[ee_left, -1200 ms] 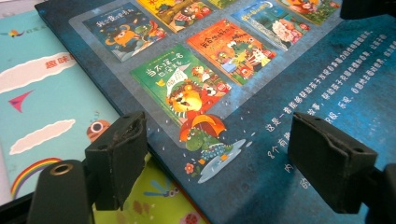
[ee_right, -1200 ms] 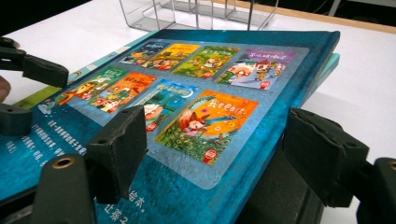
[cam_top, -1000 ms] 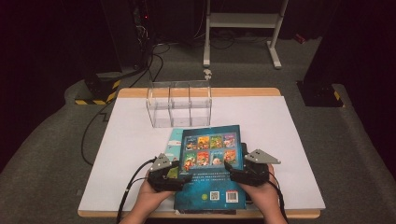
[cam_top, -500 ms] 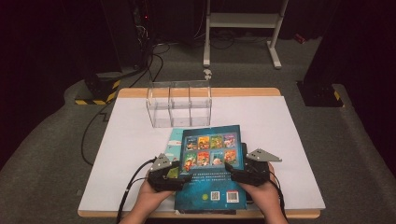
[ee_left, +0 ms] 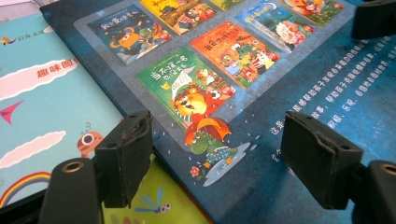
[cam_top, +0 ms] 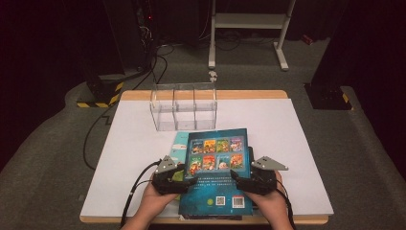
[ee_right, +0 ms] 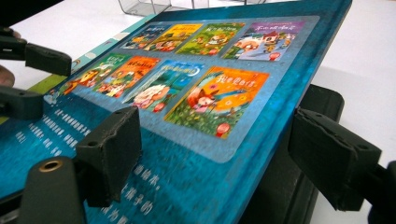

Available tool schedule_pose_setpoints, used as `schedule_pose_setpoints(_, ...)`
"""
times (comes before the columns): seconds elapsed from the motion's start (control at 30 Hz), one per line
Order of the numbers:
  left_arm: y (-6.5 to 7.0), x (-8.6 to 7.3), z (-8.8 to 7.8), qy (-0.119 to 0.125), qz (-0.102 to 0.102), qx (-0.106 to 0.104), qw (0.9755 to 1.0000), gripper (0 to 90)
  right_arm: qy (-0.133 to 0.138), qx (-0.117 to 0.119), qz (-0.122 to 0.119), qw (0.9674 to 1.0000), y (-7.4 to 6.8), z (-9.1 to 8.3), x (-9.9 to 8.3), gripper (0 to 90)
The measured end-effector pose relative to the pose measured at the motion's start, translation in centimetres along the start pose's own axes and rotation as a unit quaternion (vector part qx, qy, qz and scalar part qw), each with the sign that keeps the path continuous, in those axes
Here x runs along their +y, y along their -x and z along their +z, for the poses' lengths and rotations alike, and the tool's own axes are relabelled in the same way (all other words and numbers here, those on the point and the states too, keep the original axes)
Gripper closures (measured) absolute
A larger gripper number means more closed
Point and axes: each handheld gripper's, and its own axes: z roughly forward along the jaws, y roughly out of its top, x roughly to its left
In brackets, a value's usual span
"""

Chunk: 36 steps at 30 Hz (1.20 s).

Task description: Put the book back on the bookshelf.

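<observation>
Glossy flat dark blue book (cam_top: 218, 172) on matte white table (cam_top: 297, 139)

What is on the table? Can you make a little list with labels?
top book: dark blue book, back cover up, eight small pictures
under it: light blue book and a black thing
box: clear box with three parts, behind the books
left gripper: jaws apart over the blue book's left edge, just been closing
right gripper: jaws apart over its right edge
table: white table
</observation>
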Motion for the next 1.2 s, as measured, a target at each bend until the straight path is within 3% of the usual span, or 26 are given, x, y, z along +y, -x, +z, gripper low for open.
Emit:
schedule_pose_setpoints(0.03,0.0,0.0,0.1,-0.004,0.008,0.001,1.0,25.3,0.0,-0.001,0.001,1.0,-0.1,-0.1,-0.1,17.3)
schedule_pose_setpoints(0.13,-0.1,0.2,0.4,-0.002,0.002,-0.003,1.0,25.4,0.001,-0.005,0.0,1.0,-0.3,-0.6,-0.3,17.5)
schedule_pose_setpoints(0.27,0.0,0.6,0.9,-0.009,0.01,-0.005,0.9999,25.6,0.002,-0.013,-0.002,0.9999,-0.4,-1.2,-0.6,18.2)
schedule_pose_setpoints(0.4,0.0,0.7,1.1,-0.003,0.003,0.005,1.0,26.0,0.006,-0.002,0.01,0.9999,0.2,-1.4,-0.7,20.4)
schedule_pose_setpoints(0.5,-0.4,0.7,0.8,-0.01,-0.018,-0.002,0.9998,27.4,0.007,-0.003,0.02,0.9998,0.8,-1.1,-0.5,19.1)
schedule_pose_setpoints(0.6,-0.4,0.5,0.6,-0.009,-0.024,-0.005,0.9997,27.8,0.002,0.006,0.032,0.9995,1.4,-0.6,-0.2,17.9)
schedule_pose_setpoints(0.63,-0.3,0.4,0.4,-0.012,-0.02,-0.005,0.9997,27.9,-0.005,0.017,0.039,0.9991,1.6,-0.1,0.0,16.9)
schedule_pose_setpoints(0.87,-0.3,0.1,0.1,-0.01,-0.025,-0.009,0.9996,28.4,-0.019,0.029,0.04,0.9986,1.6,0.9,0.4,18.9)
schedule_pose_setpoints(1.2,-0.6,0.1,0.1,-0.016,-0.028,-0.016,0.9993,29.2,-0.021,0.002,0.025,0.9995,1.0,-0.2,0.8,30.2)
